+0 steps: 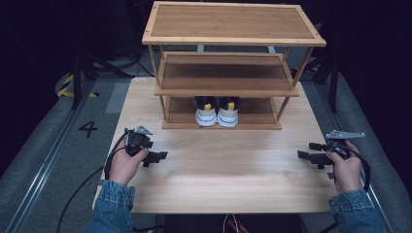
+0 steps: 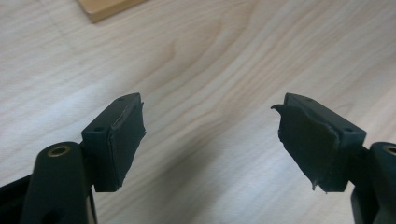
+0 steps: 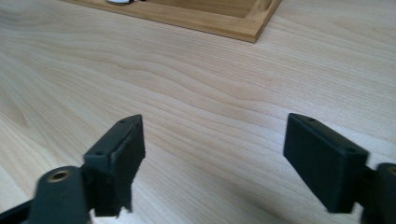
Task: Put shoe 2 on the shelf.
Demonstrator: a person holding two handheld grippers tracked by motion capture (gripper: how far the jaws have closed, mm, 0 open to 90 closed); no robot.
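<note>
Two grippers, left gripper [image 1: 156, 156] and right gripper [image 1: 305, 151], fingers apart, bare table [image 1: 228, 165] between, shoes [image 1: 217, 111] on rack [image 1: 228, 77]

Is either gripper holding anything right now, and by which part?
Nothing is held: the left gripper and the right gripper are both open over bare table.

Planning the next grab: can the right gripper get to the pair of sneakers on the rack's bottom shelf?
Probably yes: the right gripper is open, bare table lies between, and the sneakers sit at the shelf's open front.
</note>
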